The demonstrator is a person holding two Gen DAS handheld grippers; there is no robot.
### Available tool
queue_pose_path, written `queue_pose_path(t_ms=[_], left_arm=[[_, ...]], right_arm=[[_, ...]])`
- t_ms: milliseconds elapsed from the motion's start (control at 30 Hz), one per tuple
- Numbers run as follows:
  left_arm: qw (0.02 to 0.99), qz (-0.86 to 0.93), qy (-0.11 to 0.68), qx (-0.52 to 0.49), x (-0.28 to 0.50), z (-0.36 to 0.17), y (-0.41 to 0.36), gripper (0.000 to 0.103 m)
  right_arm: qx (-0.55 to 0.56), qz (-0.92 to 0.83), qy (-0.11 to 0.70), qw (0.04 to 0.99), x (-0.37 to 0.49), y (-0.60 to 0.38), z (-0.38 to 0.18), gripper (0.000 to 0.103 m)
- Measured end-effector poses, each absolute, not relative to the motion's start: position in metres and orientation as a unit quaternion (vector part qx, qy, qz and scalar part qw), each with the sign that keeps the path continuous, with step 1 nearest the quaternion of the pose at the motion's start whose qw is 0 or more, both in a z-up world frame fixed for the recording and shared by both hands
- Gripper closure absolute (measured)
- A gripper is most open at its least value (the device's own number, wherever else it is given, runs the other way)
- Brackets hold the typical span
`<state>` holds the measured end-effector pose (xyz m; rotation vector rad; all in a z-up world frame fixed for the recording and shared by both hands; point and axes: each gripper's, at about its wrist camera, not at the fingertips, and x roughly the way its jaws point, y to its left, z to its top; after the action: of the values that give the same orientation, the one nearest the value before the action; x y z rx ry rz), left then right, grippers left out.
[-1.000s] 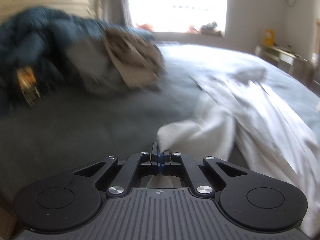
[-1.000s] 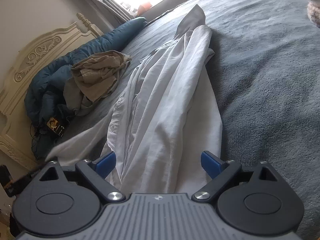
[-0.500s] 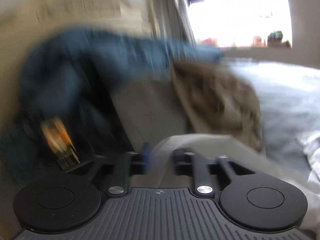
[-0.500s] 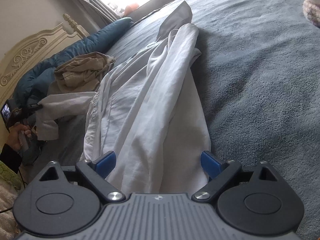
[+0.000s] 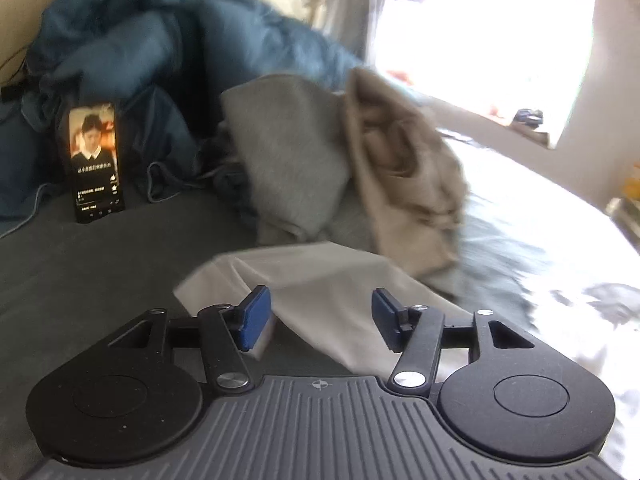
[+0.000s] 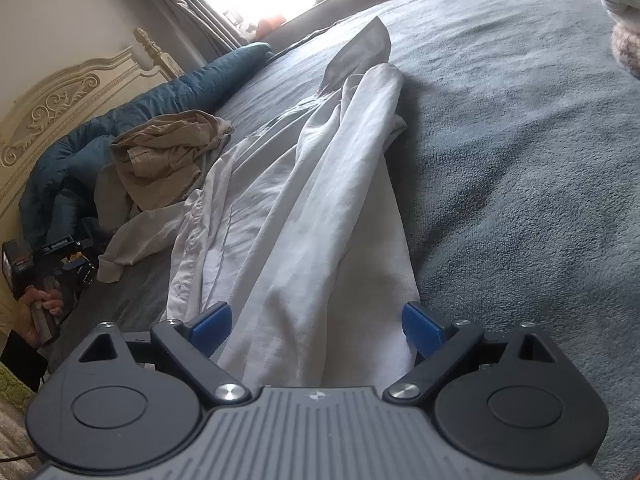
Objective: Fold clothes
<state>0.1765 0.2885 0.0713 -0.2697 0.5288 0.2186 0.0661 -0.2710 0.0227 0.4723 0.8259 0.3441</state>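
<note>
A white shirt (image 6: 304, 216) lies crumpled lengthwise on the grey bed (image 6: 520, 160). Its sleeve (image 6: 136, 240) stretches out to the left; the sleeve's cuff end (image 5: 320, 280) lies flat on the bed between the jaws of my left gripper (image 5: 318, 316), which is open and holds nothing. My right gripper (image 6: 316, 324) is open over the shirt's near hem, its blue pads on either side of the bunched cloth. The left gripper also shows in the right wrist view (image 6: 60, 264), in a hand at the far left.
A tan garment (image 5: 400, 168) and a grey one (image 5: 292, 152) are heaped beyond the cuff. A blue duvet (image 5: 168, 40) lies against the carved headboard (image 6: 60, 104). A lit phone (image 5: 95, 160) leans upright on the duvet. A bright window (image 5: 488, 32) is behind.
My left gripper pulled the sleeve out to the left toward the pile, then opened and let the cuff drop on the bed. The right gripper stayed open over the hem.
</note>
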Motion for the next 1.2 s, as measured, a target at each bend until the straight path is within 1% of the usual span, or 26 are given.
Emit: queue_pose_path(t_ms=[100, 200, 400, 500, 600, 667, 700, 733, 767, 800, 867, 933, 1033, 1200], left_arm=[[0.959, 0.040, 0.259, -0.108, 0.133, 0.078, 0.239, 0.043], [0.956, -0.052, 0.273, -0.098, 0.095, 0.074, 0.182, 0.042], [0.915, -0.258, 0.299, -0.088, 0.044, 0.058, 0.059, 0.040], [0.895, -0.315, 0.315, -0.028, 0.035, 0.046, -0.003, 0.036], [0.881, -0.336, 0.330, 0.048, 0.028, 0.032, -0.058, 0.036], [0.879, -0.325, 0.338, 0.089, 0.025, 0.019, -0.079, 0.036], [0.878, -0.316, 0.346, 0.095, 0.026, 0.013, -0.082, 0.037], [0.877, -0.309, 0.357, 0.094, 0.028, 0.008, -0.084, 0.042], [0.875, -0.301, 0.369, 0.088, 0.030, 0.003, -0.084, 0.057], [0.874, -0.291, 0.382, 0.076, 0.032, -0.001, -0.082, 0.062], [0.875, -0.276, 0.396, 0.045, 0.034, -0.005, -0.071, 0.082], [0.877, -0.264, 0.402, 0.011, 0.037, -0.005, -0.059, 0.091], [0.876, -0.257, 0.402, -0.068, 0.044, -0.001, -0.034, 0.096], [0.850, -0.256, 0.398, -0.234, 0.057, -0.003, 0.013, 0.098]], right_arm=[[0.231, 0.159, 0.388, 0.878, 0.052, -0.281, 0.030, 0.008], [0.237, 0.142, 0.380, 0.883, 0.035, -0.293, 0.035, 0.008], [0.244, 0.086, 0.365, 0.894, -0.009, -0.321, 0.032, 0.009], [0.251, 0.073, 0.359, 0.896, -0.028, -0.333, 0.026, 0.012], [0.258, 0.076, 0.360, 0.893, -0.040, -0.342, 0.019, 0.016], [0.256, 0.084, 0.361, 0.893, -0.044, -0.344, 0.016, 0.020], [0.249, 0.089, 0.360, 0.895, -0.045, -0.342, 0.016, 0.020], [0.239, 0.095, 0.357, 0.898, -0.046, -0.340, 0.016, 0.020], [0.229, 0.101, 0.355, 0.901, -0.048, -0.338, 0.016, 0.021], [0.217, 0.106, 0.352, 0.905, -0.049, -0.335, 0.016, 0.021], [0.195, 0.114, 0.347, 0.910, -0.050, -0.331, 0.017, 0.022], [0.178, 0.122, 0.343, 0.914, -0.050, -0.328, 0.016, 0.023], [0.162, 0.135, 0.335, 0.918, -0.048, -0.325, 0.016, 0.024], [0.124, 0.155, 0.326, 0.924, -0.041, -0.311, 0.019, 0.024]])
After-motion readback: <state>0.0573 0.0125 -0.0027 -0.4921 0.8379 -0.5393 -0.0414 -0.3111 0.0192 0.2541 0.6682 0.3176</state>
